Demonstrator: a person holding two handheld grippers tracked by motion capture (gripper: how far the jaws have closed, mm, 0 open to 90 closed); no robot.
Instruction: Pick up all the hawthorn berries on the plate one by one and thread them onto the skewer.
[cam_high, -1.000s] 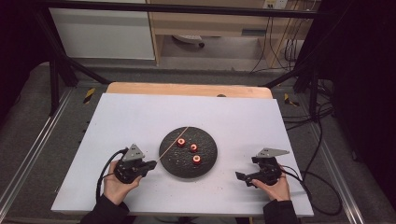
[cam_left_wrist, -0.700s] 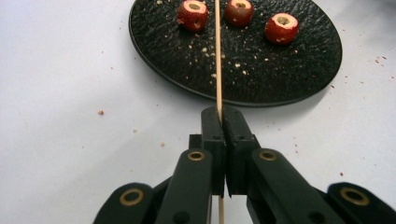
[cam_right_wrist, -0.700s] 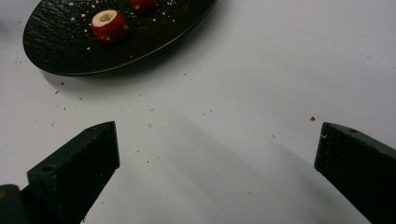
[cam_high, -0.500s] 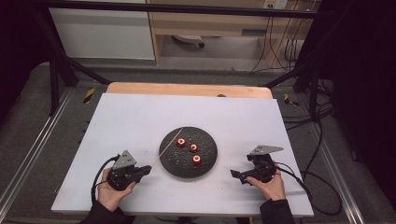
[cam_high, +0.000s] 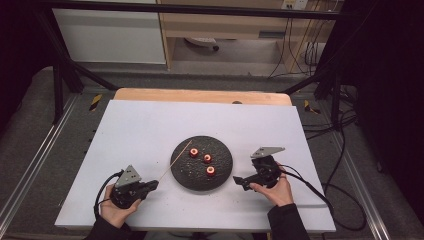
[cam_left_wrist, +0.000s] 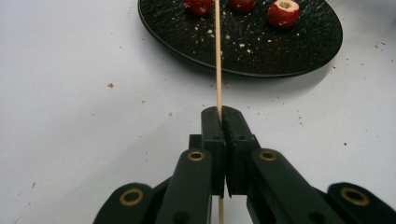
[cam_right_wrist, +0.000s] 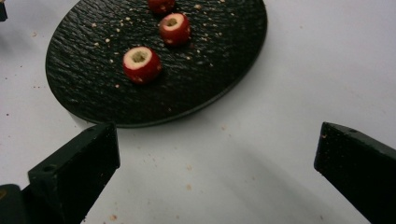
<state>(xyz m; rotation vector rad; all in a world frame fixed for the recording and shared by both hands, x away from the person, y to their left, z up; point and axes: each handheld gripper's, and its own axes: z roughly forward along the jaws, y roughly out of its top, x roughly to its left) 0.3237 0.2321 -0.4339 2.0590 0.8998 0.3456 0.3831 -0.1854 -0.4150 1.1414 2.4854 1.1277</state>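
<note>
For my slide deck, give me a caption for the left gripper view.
Left claw shut on a wooden skewer aimed at three cored red fruits on a black plate.

no words, labels, brands or numbers can be read anywhere (everything printed is too small or blurred).

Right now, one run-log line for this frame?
left gripper: shut on skewer | right gripper: open, empty | plate: three red pieces

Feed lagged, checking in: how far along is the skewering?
Done: left gripper is shut on the skewer. In hand: the bare skewer reaches over the plate; right gripper is open near it. Left: all three red pieces lie unskewered.
</note>
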